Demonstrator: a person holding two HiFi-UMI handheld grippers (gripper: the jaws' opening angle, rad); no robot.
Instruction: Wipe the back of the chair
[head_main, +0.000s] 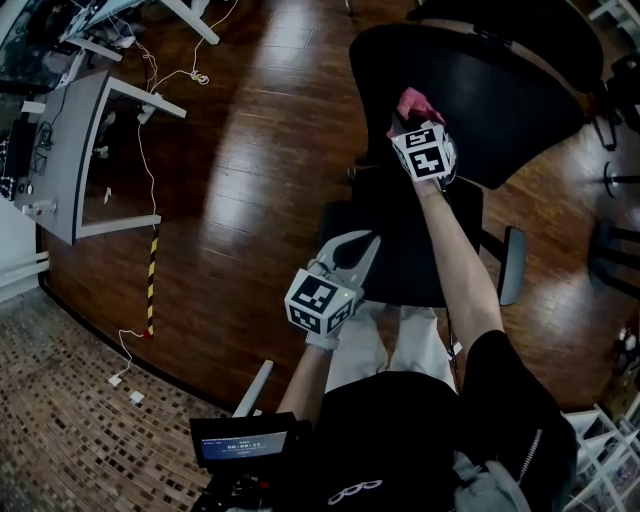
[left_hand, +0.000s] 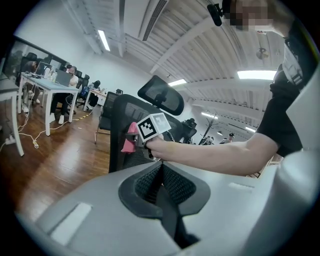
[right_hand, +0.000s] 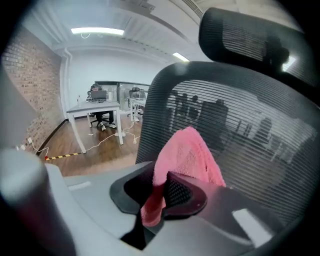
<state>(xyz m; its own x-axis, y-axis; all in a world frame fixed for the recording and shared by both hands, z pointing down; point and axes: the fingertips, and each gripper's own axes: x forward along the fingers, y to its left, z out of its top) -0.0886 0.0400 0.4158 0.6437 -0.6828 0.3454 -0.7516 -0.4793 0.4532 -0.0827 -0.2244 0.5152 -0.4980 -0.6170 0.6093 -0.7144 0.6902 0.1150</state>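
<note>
In the head view, the headrest (head_main: 520, 30) of the chair (head_main: 480, 110) runs off the frame at 1 o'clock. The pink cloth (head_main: 412, 103) shows only a corner past the marker cube (head_main: 425, 152) of the right gripper (head_main: 410, 120), which covers its jaws. Print on the screen (head_main: 243, 440) at 7 o'clock is too small to read. In the right gripper view, the headrest is cropped at 1 o'clock.
</note>
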